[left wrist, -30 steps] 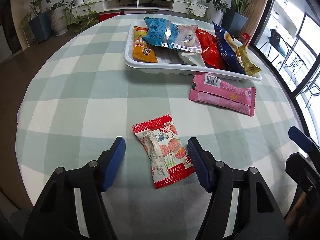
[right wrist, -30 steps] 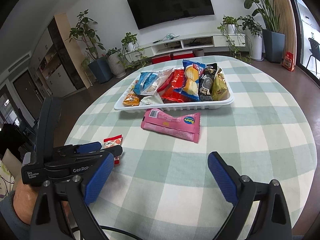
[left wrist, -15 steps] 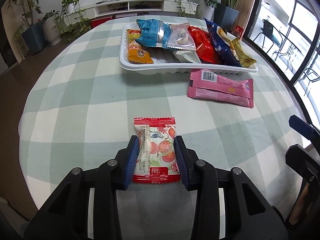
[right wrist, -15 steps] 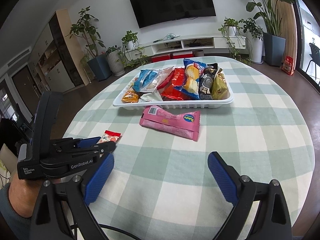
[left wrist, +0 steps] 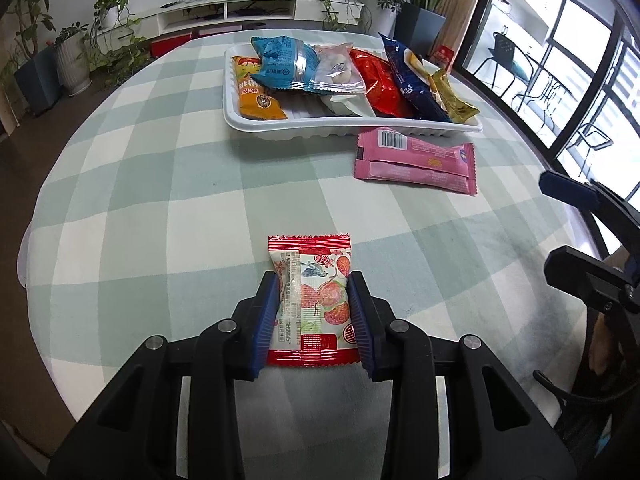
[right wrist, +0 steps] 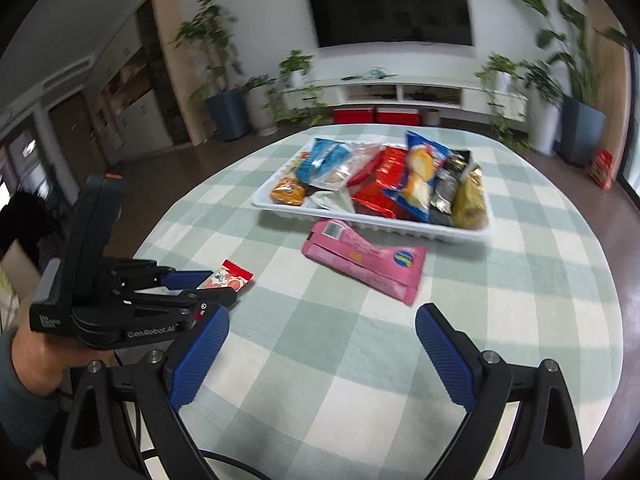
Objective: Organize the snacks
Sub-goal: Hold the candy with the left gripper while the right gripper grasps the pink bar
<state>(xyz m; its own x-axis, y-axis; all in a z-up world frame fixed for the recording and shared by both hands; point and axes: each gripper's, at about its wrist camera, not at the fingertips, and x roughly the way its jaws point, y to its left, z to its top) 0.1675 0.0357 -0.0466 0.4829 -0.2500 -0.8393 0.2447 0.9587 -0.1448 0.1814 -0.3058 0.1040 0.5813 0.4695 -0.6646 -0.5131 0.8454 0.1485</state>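
Observation:
A small red-and-white candy packet (left wrist: 316, 300) printed with red fruit lies on the checked tablecloth, and my left gripper (left wrist: 312, 278) is shut on it, a blue pad pressed against each long side. The right wrist view shows the same packet (right wrist: 228, 278) sticking out of the left gripper (right wrist: 212, 284). My right gripper (right wrist: 322, 316) hangs open over bare cloth with nothing between its fingers. A pink packet (left wrist: 416, 160) lies just in front of the white tray (left wrist: 304, 128), which is filled with several snack bags.
The round table's edge (left wrist: 36, 240) curves close on the left. A person's hand (right wrist: 36, 356) grips the left gripper's handle. The right gripper's body (left wrist: 580, 280) stands at the table's right side. Potted plants and a low TV shelf stand beyond the table.
The left jaws closed from wide apart onto the candy packet, which turned from slanted to straight between them. The right gripper rolled, tilting its view, and stayed open.

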